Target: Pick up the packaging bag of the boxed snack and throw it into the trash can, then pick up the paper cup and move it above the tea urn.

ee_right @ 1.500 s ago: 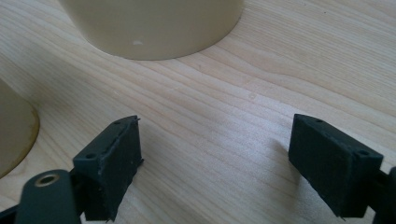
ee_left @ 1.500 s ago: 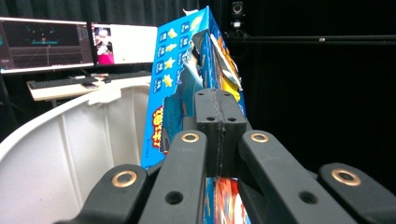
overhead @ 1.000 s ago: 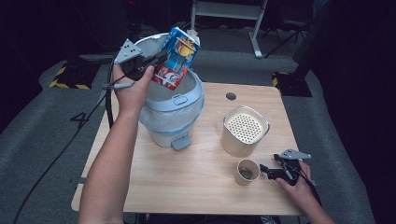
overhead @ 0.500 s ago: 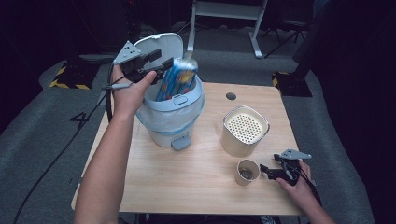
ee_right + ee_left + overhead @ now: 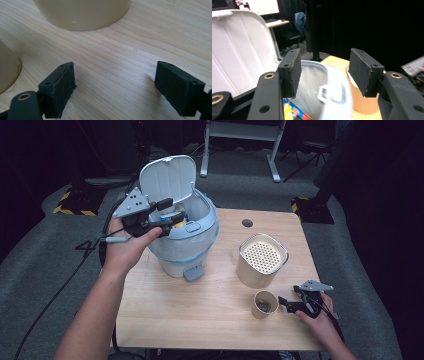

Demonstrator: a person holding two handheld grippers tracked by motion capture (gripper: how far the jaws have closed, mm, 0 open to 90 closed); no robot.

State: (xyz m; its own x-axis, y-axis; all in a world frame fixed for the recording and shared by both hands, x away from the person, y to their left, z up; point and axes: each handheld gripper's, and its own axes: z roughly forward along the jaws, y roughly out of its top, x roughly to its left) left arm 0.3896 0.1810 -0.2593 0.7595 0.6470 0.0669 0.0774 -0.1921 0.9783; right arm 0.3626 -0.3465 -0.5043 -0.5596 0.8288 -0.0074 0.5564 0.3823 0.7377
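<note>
A pale blue pedal bin (image 5: 185,247) stands on the wooden table (image 5: 210,320) with its white lid (image 5: 167,177) raised. A colourful carton (image 5: 180,224) lies inside it, and its blue and yellow corner (image 5: 292,111) shows low in the left gripper view. My left gripper (image 5: 171,212) hovers over the bin's left rim. Its jaws have just opened, and nothing is between them (image 5: 324,67). My right gripper (image 5: 287,301) rests near the table's front right, open and empty (image 5: 115,87), pointing at a small paper cup (image 5: 264,304).
A beige canister (image 5: 262,260) with a perforated top stands right of the bin, just behind the cup. A small dark hole (image 5: 247,223) marks the tabletop farther back. Dark floor and a metal stand surround the table.
The carton, held tilted above the bin a second ago, has dropped inside. My left gripper has let go and moved left and toward me from over the bin. The right gripper has stayed put.
</note>
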